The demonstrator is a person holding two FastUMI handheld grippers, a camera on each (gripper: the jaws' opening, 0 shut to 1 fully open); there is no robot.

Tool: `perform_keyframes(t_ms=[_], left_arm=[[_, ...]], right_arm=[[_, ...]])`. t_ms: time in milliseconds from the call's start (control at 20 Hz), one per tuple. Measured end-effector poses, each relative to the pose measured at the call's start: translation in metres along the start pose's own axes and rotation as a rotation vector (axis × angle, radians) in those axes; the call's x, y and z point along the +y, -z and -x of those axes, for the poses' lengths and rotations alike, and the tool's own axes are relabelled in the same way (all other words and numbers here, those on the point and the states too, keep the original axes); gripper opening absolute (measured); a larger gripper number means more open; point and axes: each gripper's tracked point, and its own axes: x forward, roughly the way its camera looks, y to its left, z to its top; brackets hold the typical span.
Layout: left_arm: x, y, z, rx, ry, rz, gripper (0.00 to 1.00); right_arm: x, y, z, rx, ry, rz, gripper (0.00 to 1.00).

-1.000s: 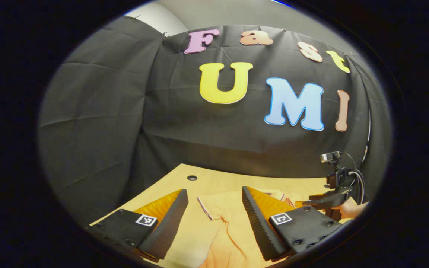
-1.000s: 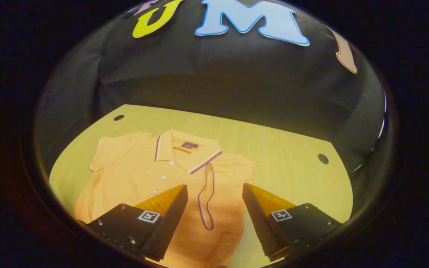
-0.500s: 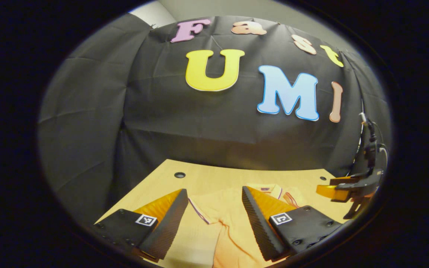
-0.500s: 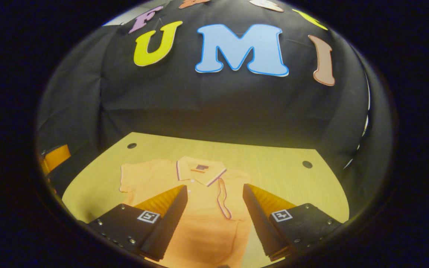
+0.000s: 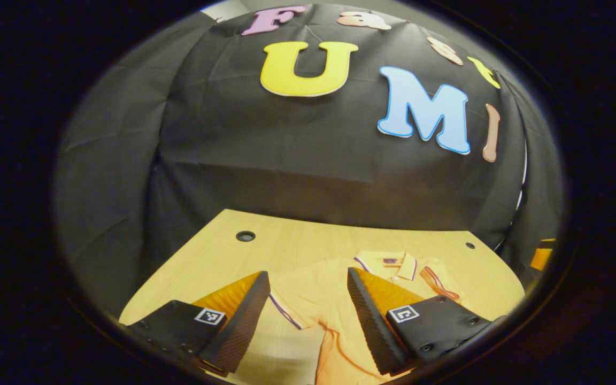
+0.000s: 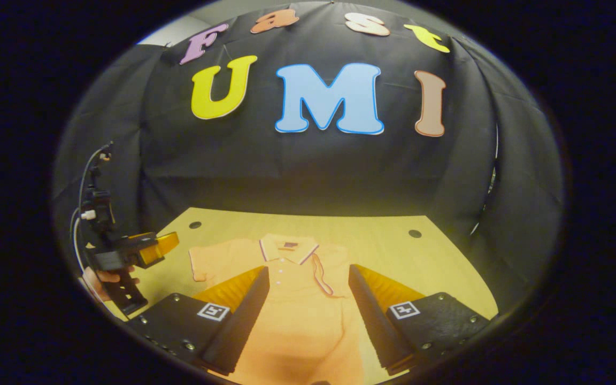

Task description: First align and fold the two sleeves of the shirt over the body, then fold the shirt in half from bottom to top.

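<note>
Shirt: your orange shirt (image 6: 292,310) lies flat on the counter (image 6: 393,251), collar (image 6: 288,250) toward the booth wall, buttons facing up.
Right sleeve: it is folded in over the body, its trimmed cuff (image 6: 323,275) lying just beside the collar.
Left sleeve: the sleeve (image 6: 206,262) is spread out to the side on the wood, not yet folded.
Left gripper: your left gripper (image 5: 308,310) hangs above the shirt's left side with its fingers spread wide and nothing between them; the spread sleeve's edge (image 5: 285,313) shows in the gap. In the right gripper view it (image 6: 150,247) sits off the counter's left edge, held in your hand (image 6: 109,279).
Right gripper: your right gripper (image 6: 308,310) hovers over the shirt's body, fingers spread wide, gripping nothing.
Counter: two round holes, one (image 6: 195,225) near the far left corner and one (image 6: 414,233) near the far right.
</note>
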Motion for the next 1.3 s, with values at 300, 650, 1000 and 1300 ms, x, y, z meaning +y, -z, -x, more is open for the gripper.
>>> perform_keyframes(t_ms=[300,650,1000,1300], left_arm=[[0.030,0.044,-0.059,0.087,-0.095,0.040,0.94],[0.065,0.084,-0.107,0.187,-0.178,0.073,0.93],[0.078,0.105,-0.143,0.244,-0.208,0.005,0.95],[0.072,0.107,-0.154,0.268,-0.208,-0.070,0.94]], right_arm=[[0.000,-0.001,0.039,-0.017,-0.002,-0.007,0.93],[-0.015,0.000,0.073,-0.040,0.025,-0.021,0.92],[-0.025,0.016,0.083,0.006,0.037,-0.069,0.92],[-0.023,0.026,0.080,0.036,0.018,-0.082,0.93]])
